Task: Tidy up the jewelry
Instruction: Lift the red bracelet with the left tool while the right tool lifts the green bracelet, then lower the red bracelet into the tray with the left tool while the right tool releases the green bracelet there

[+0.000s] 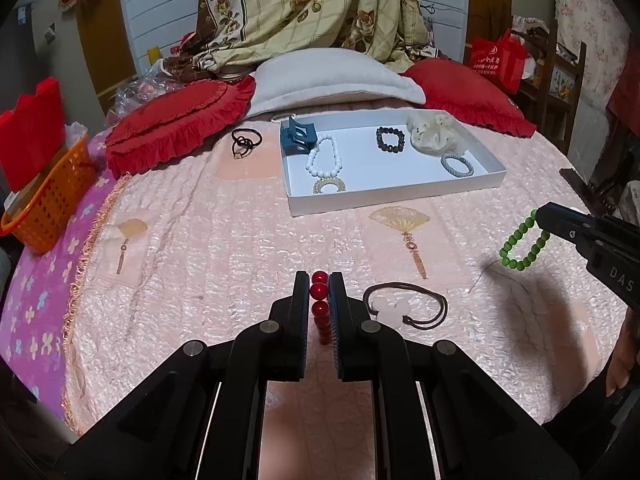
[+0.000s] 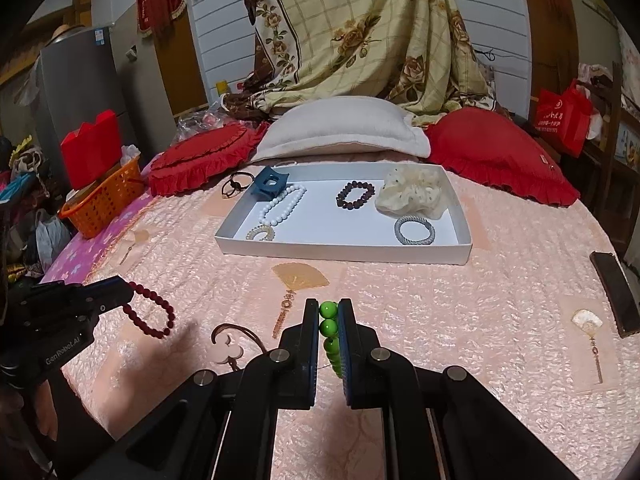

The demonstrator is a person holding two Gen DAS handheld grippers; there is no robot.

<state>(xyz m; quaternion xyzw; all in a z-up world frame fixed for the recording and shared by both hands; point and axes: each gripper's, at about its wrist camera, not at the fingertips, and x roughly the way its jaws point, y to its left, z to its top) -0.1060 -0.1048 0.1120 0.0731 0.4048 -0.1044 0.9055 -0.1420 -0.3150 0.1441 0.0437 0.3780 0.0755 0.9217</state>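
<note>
Left gripper point(image 1: 319, 280): clamped on red round-bead bracelet point(image 2: 154, 312). Right gripper point(image 2: 329, 308): clamped on green glass-bead bracelet point(image 1: 522, 246). Risk: smooth beads slipping before shallow white cardboard tray point(image 2: 348, 250).

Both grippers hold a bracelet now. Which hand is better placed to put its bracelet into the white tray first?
Right, probably. The right gripper with the green bracelet faces bare floor of the white tray; the left gripper holds the red bracelet farther aside.
</note>
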